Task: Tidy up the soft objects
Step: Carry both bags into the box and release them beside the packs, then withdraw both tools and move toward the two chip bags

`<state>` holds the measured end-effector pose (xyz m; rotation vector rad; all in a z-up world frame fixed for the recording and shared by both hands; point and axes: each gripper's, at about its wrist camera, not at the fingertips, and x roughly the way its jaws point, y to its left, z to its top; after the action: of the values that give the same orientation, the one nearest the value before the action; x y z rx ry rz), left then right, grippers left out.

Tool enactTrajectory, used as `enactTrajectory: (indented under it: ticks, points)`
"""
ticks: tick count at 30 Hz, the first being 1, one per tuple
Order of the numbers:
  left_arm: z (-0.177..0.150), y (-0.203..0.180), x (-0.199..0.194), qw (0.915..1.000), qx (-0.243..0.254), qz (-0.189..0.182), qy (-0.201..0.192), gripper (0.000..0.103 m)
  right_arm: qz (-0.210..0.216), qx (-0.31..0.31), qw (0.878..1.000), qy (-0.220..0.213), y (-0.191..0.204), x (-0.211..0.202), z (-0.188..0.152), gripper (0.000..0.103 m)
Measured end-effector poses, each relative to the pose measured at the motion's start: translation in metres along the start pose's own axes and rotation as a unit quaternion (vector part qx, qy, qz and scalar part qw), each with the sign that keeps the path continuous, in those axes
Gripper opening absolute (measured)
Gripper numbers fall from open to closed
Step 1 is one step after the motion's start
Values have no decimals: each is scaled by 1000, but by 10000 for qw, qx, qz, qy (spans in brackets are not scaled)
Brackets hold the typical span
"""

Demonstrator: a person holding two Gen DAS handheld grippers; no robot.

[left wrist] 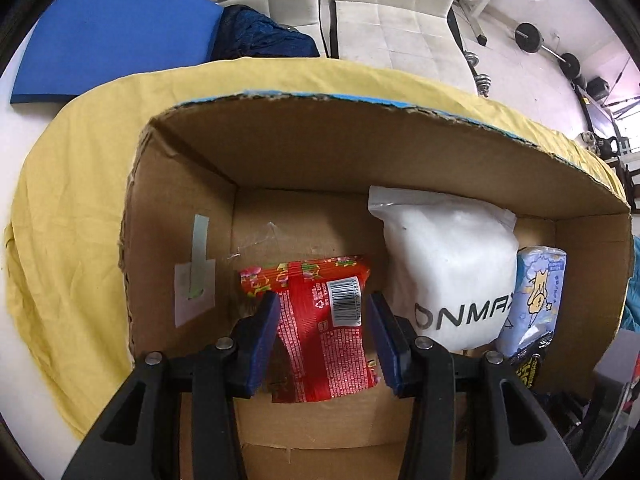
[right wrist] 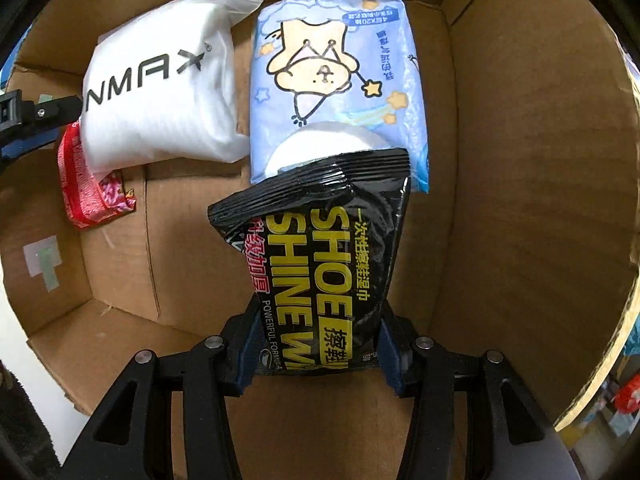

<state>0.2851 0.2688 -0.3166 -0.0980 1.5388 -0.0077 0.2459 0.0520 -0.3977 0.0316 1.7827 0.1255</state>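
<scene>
Gripping the glossy black shoe-wipe pouch [right wrist: 320, 264] low in frame, the right gripper [right wrist: 320, 354] risks snagging the blue tissue pack [right wrist: 340, 80]; the left gripper [left wrist: 322, 336] pinches the red foil packet [left wrist: 320, 320] inside the cardboard box [left wrist: 360, 148].

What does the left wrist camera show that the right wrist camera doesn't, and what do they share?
Only the left wrist view shows the yellow cloth under the cardboard box, a blue foam mat, white chairs and barbell weights.

Only the right wrist view shows the right claw gripping the black shoe-shine wipes pack.

Both show the white pouch, blue tissue pack and red packet between the left claw fingers.
</scene>
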Motion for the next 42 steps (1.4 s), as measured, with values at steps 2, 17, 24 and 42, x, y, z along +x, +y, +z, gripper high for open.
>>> enactTrajectory:
  ticks: [2, 17, 24, 42]
  points:
    - [-3, 3, -3, 10000, -35, -24, -19, 43, -33, -5, 10000, 29, 6, 3, 4, 54]
    - [-64, -3, -67, 9976, -59, 46, -684, 45, -42, -117, 9979, -640, 16, -61, -14, 64]
    - [-96, -11, -93, 9950, -102, 57, -991, 75, -46, -192, 9944, -1036, 10, -98, -39, 69]
    - [-154, -35, -151, 9866, 98, 172, -1617, 102, -51, -195, 9790, -2027, 6, -168, -112, 103]
